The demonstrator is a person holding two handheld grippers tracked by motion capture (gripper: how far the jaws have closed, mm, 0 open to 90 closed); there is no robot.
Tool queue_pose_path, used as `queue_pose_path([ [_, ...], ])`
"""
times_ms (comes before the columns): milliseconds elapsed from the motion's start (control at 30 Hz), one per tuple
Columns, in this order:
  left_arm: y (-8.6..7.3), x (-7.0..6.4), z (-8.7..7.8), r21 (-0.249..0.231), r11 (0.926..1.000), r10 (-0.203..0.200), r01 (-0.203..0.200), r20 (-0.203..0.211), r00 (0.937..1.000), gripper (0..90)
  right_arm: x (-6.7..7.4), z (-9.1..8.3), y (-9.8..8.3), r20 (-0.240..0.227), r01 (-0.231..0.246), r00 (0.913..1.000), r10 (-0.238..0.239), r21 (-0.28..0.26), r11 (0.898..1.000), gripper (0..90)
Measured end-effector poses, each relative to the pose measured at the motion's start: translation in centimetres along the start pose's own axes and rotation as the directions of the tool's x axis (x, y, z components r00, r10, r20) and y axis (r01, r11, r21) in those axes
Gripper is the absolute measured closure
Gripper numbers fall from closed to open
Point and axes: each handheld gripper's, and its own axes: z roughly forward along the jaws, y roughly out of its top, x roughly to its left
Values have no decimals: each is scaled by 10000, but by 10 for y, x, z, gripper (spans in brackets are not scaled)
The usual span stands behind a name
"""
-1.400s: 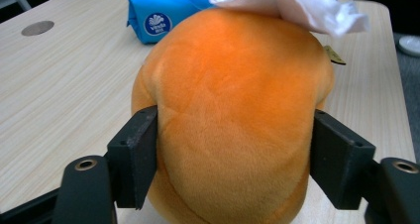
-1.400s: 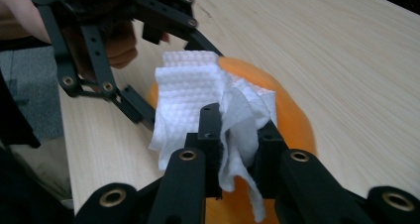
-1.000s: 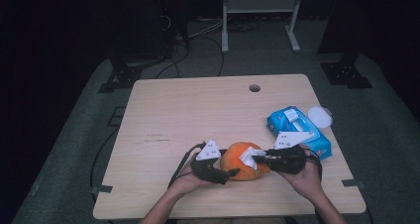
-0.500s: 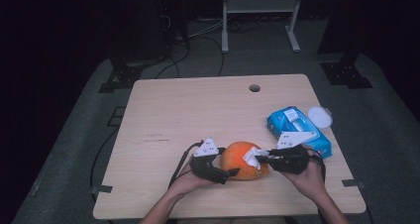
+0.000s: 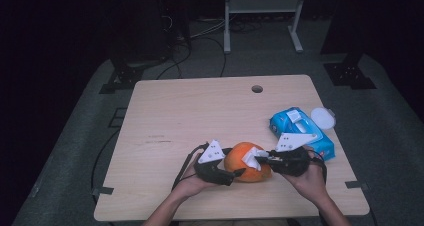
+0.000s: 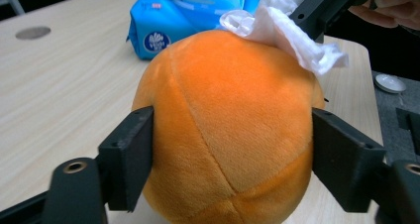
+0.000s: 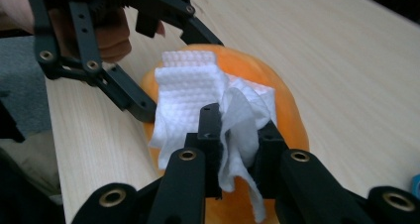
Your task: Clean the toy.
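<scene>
Round orange plush ball sits on pale wooden table, near front edge, btwn the two claws. Left gripper has the ball btwn its jaws, pads pressed on both flanks; jaws have just been closing a bit around it. Right gripper is clamped narrow on a crumpled white paper wipe, wipe lying on top of ball. Blue soft pack of wipes lies just beyond right gripper, w/ small white round lid past it.
</scene>
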Motion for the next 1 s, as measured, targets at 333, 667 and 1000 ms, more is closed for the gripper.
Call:
queue_pose_path([
  [333,-2,-6,5,43,9981,610,-610,-184,9980,162,19,2,15,180,1096,9938,-1098,107,9939,780],
  [667,-2,-13,9,383,9951,920,-916,-86,9957,277,23,3,16,269,977,9948,-977,42,9952,780],
  [1000,-6,-7,7,472,9963,706,-719,279,9971,225,3,-6,7,899,414,9950,-439,297,9987,781],
])
